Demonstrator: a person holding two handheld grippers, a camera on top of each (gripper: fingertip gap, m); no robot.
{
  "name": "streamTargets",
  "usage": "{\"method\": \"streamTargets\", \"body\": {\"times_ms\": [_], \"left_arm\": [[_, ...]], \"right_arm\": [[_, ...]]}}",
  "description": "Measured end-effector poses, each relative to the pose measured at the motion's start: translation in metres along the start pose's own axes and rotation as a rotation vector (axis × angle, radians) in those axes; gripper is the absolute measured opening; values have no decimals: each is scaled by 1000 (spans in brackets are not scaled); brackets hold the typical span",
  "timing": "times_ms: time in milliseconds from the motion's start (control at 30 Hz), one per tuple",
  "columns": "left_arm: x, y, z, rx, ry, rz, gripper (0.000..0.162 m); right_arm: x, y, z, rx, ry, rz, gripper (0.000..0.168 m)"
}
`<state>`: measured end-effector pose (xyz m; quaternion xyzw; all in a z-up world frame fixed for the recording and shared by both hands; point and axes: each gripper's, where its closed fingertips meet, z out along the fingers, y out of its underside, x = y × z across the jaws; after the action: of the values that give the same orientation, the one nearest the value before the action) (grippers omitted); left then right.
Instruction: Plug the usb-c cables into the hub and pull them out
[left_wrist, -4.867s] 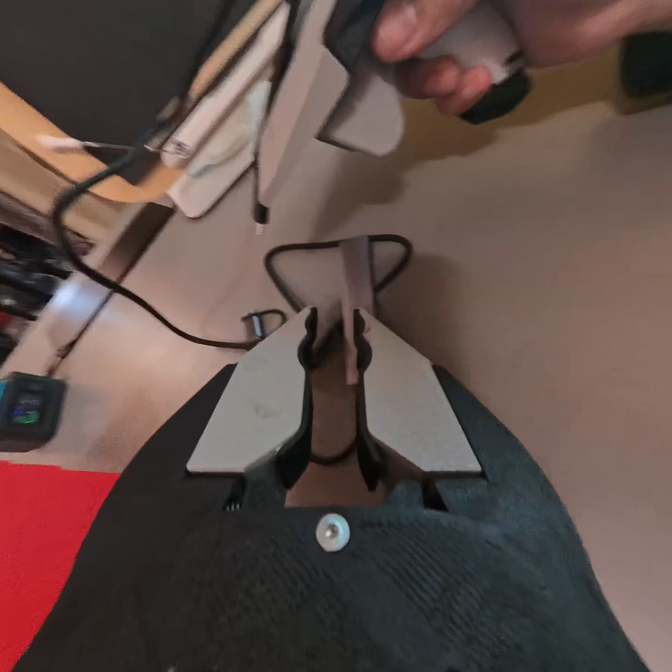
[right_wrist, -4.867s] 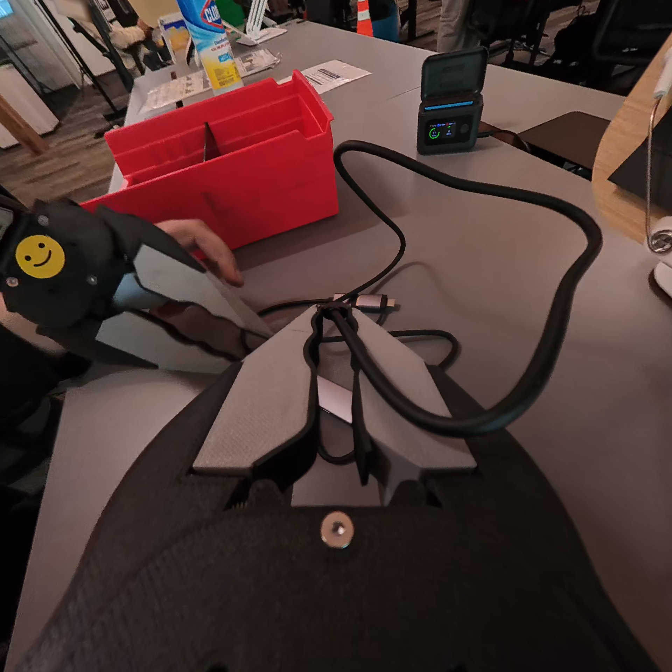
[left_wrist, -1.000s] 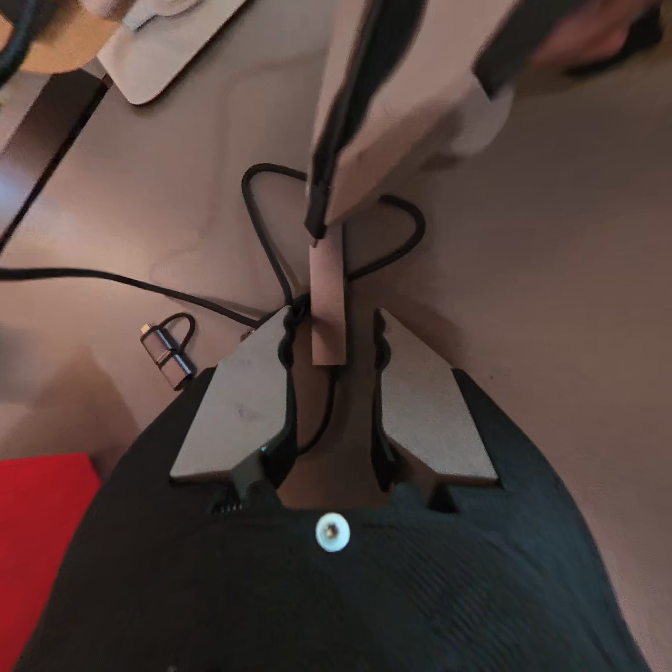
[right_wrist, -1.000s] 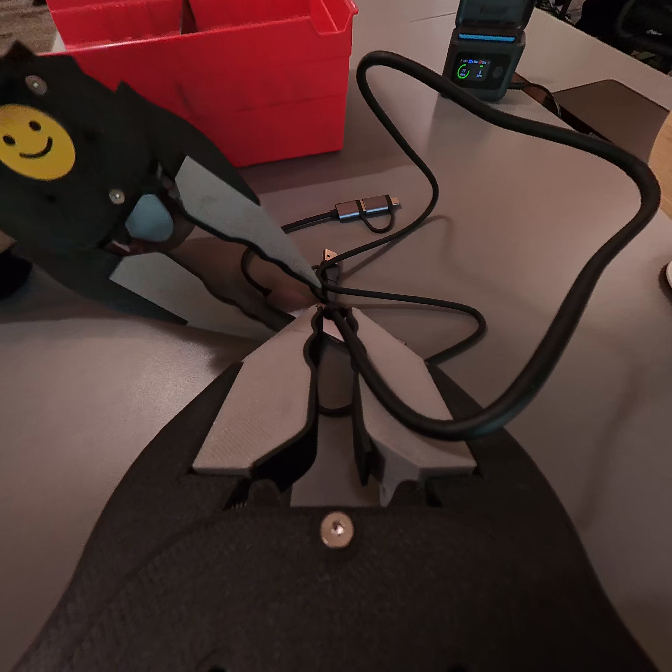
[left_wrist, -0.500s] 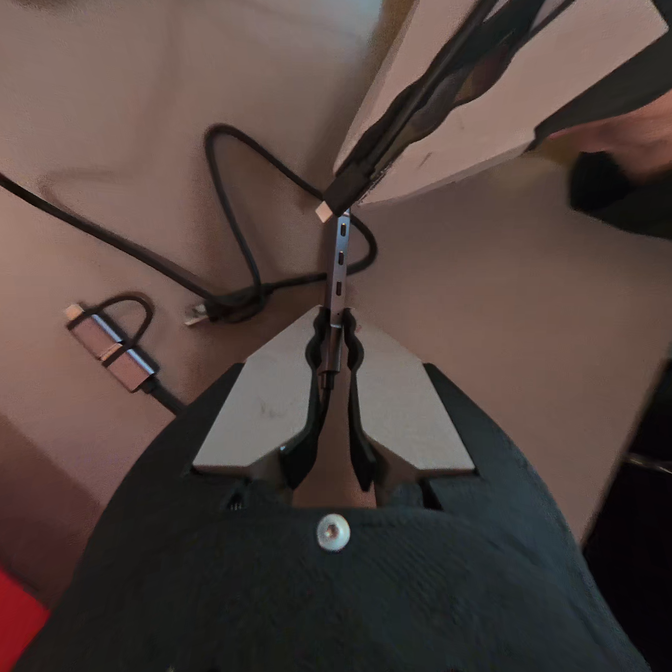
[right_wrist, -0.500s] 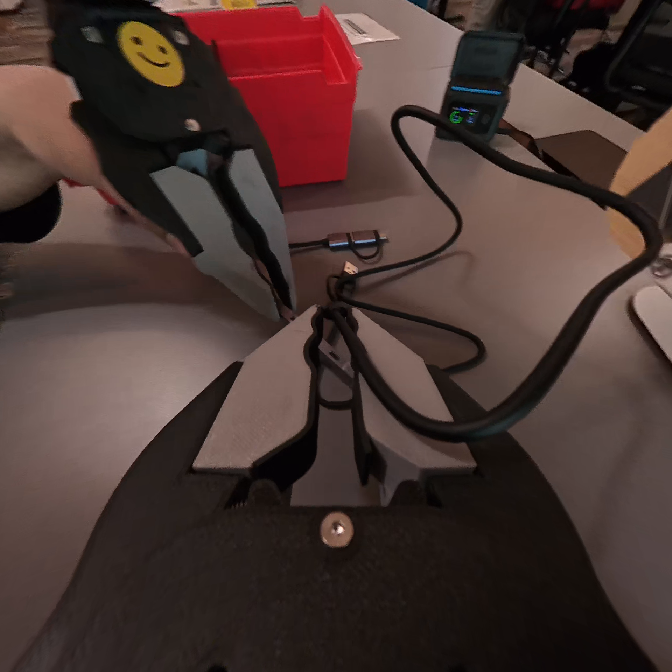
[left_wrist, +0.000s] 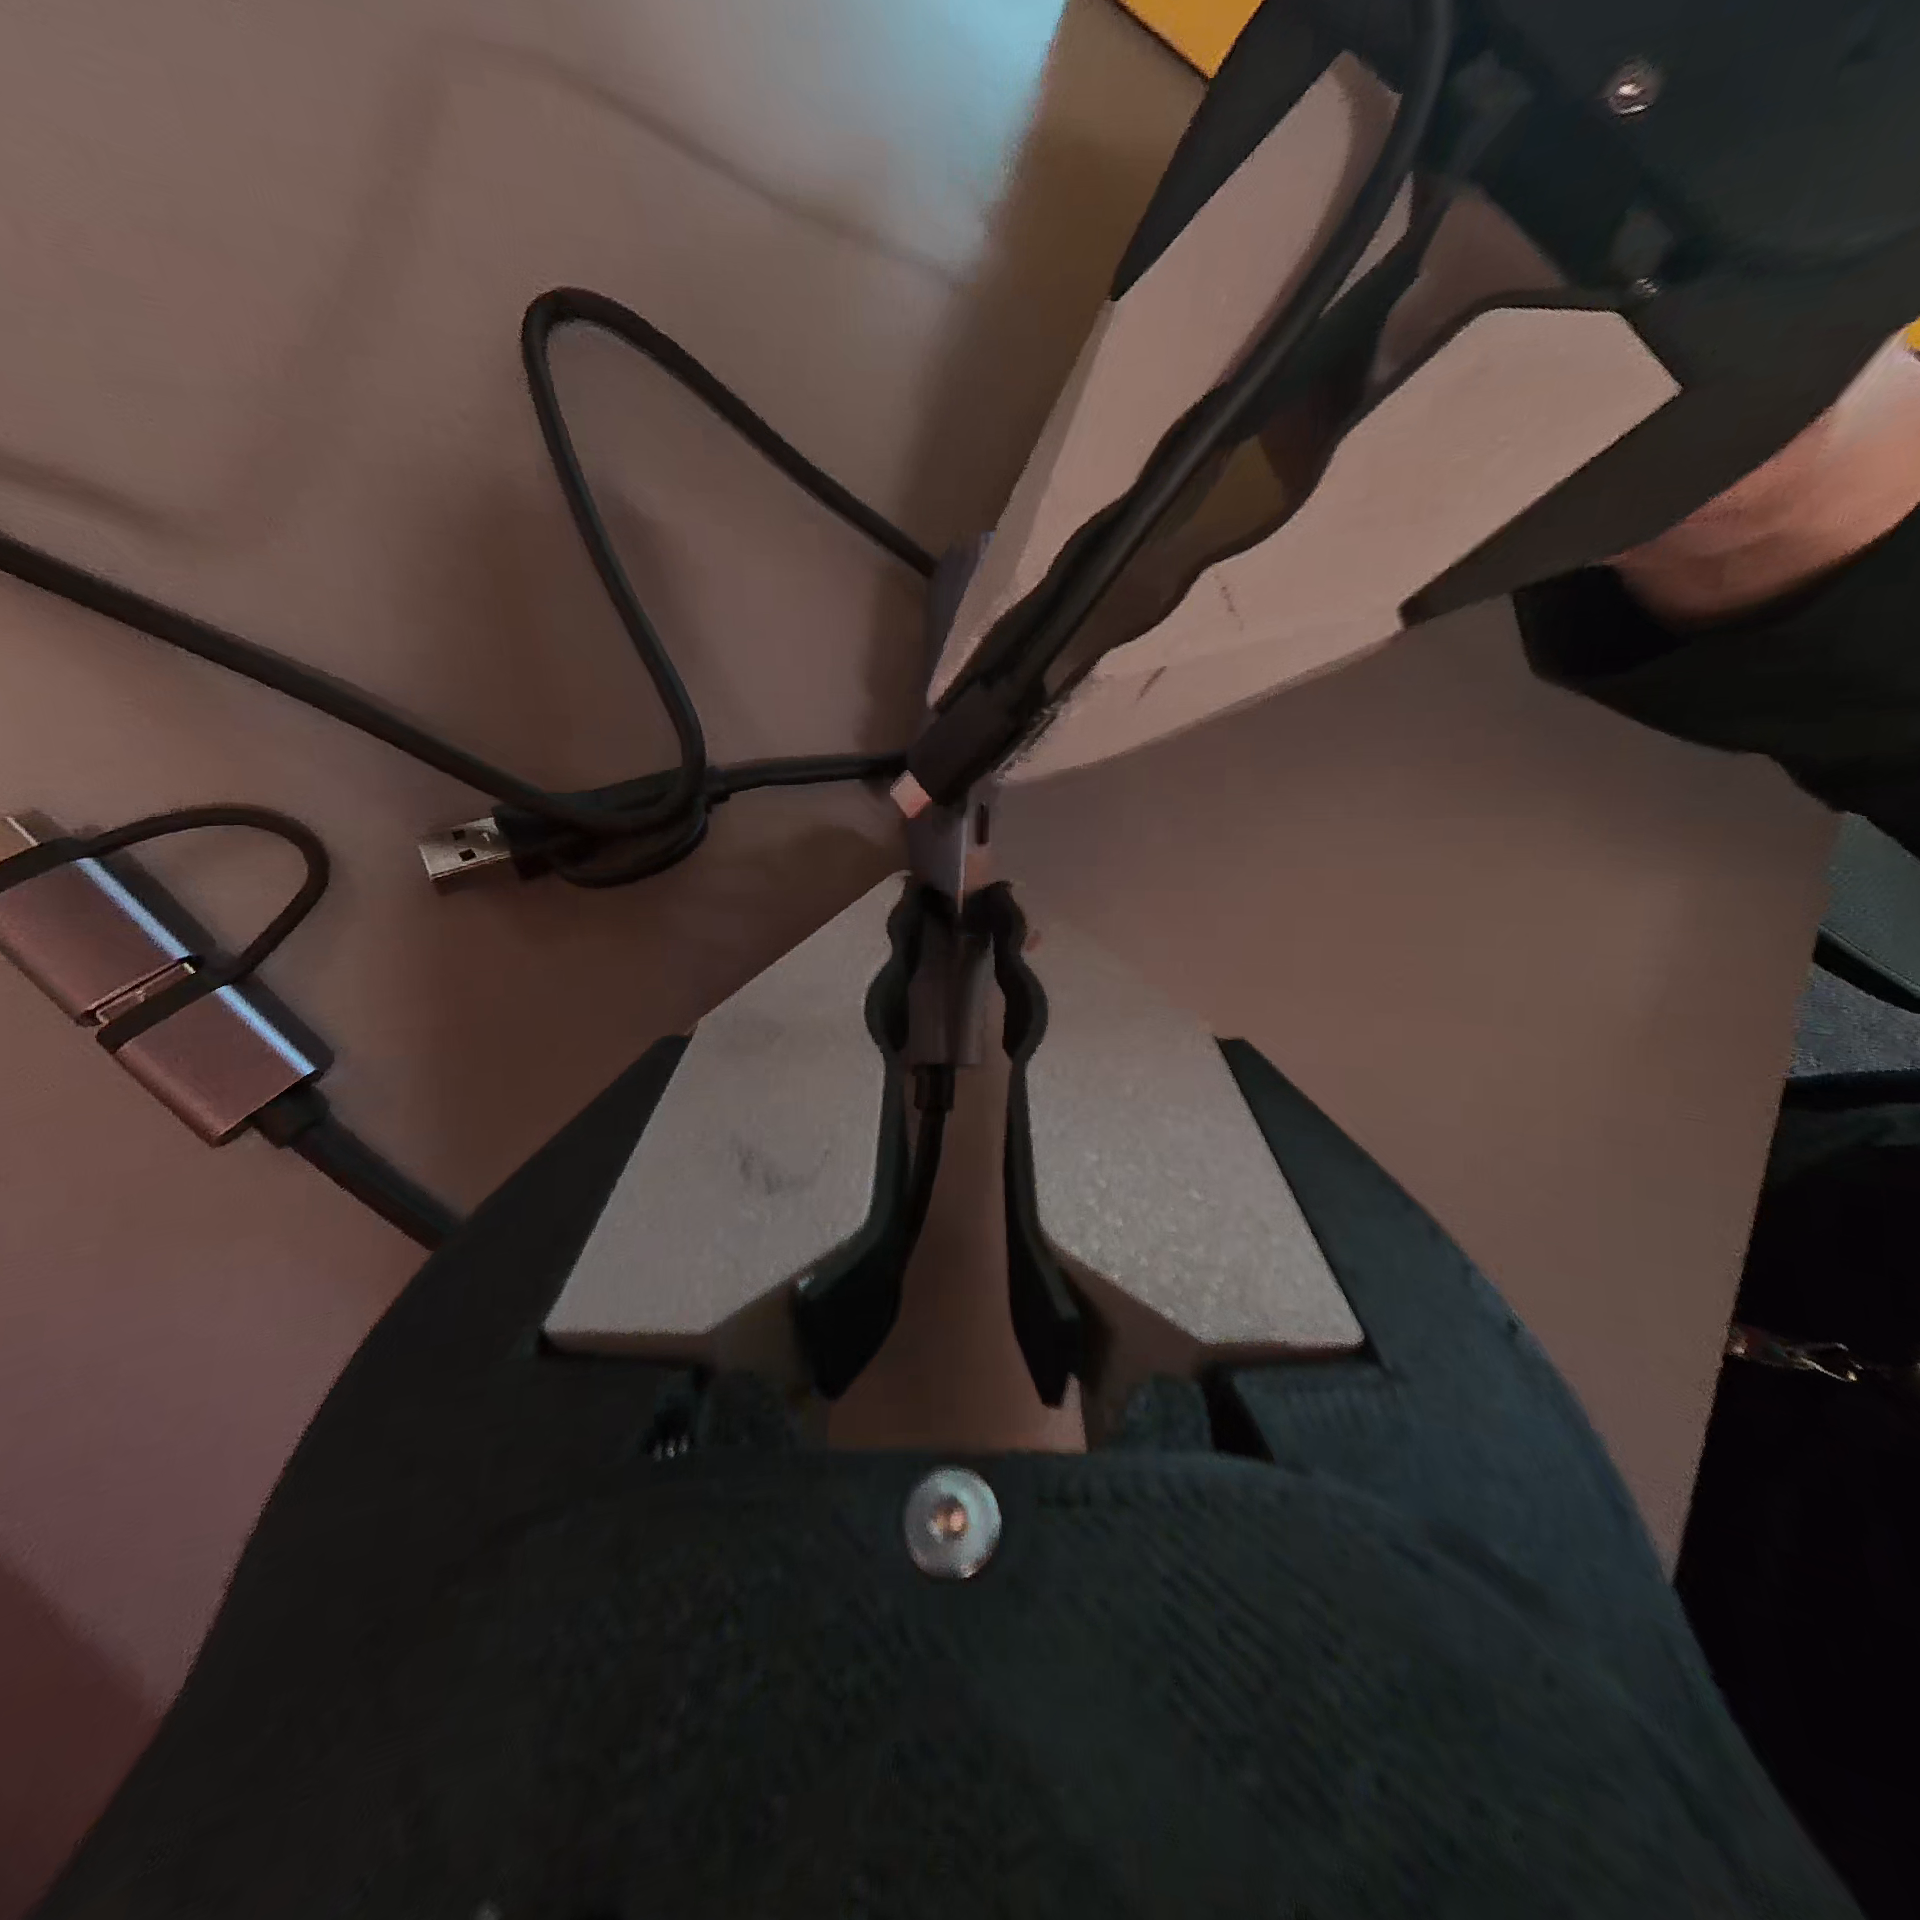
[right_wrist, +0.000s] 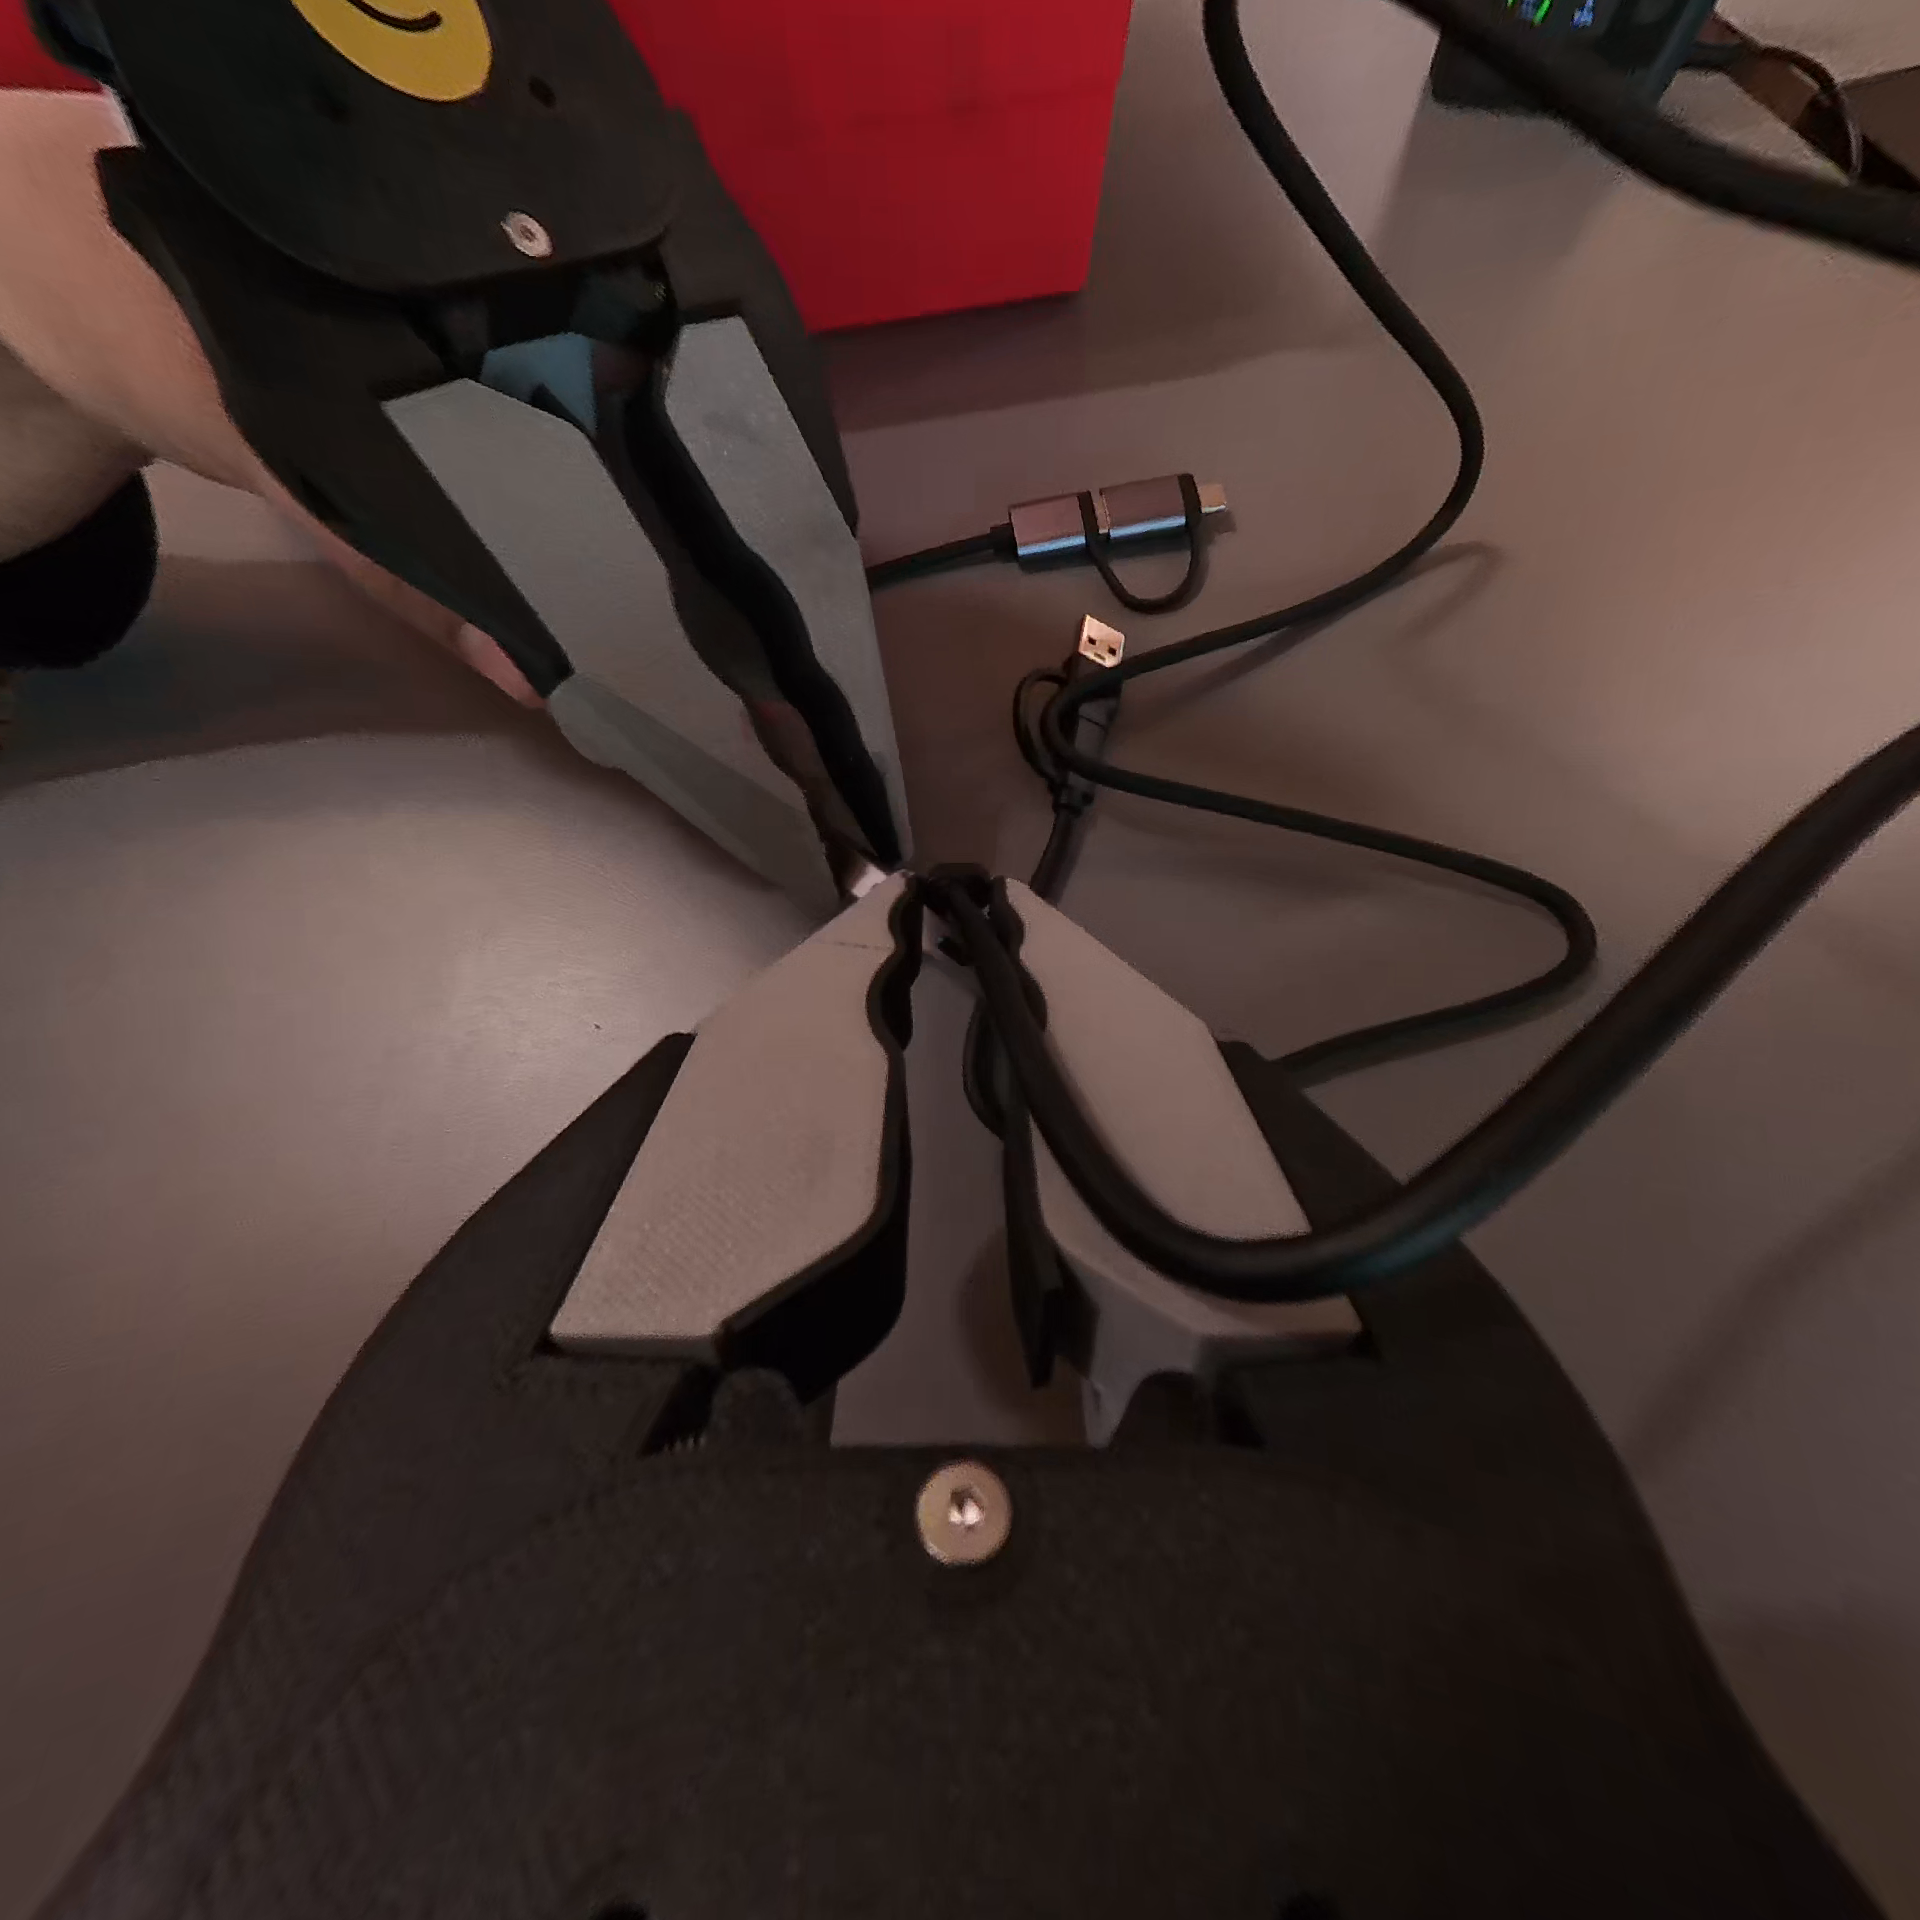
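Left wrist view: my left gripper clamps the hub, right gripper pinching the plug just ahead, so I'd square it before pushing.

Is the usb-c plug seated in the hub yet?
Cannot tell. The plug, clamped in the right gripper, meets the hub edge, held by the left gripper.

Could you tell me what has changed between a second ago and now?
The left claw, open around the hub a second ago, has shut on it and turned it edge-on. The right claw has brought its USB-C plug down to the hub's edge. The adapter and USB-A plug stayed put.
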<state>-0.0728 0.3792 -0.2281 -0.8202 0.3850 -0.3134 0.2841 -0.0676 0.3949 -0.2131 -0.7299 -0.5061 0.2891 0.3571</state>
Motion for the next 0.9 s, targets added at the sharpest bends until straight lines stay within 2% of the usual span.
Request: {"method": "streamTargets", "body": {"times_ms": [167,367,500,600,767,900], "left_arm": [[0,1,1,23,-47,64,14],[-2,0,-1,5,-229,273,15],[6,-7,-12,70,-329,348,19],[-4,4,-8,-17,-438,459,23],[-5,8,0,-77,-461,512,28],[-4,7,3,-111,-474,619,16]], "right_arm": [[7,7,4,-22,16,20,9],[8,10,7,-27,-5,49,9],[9,9,7,-18,-21,70,9],[8,5,5,16,-54,117,9],[7,-5,-5,88,-124,214,9],[9,-8,-14,116,-163,272,9]]}}
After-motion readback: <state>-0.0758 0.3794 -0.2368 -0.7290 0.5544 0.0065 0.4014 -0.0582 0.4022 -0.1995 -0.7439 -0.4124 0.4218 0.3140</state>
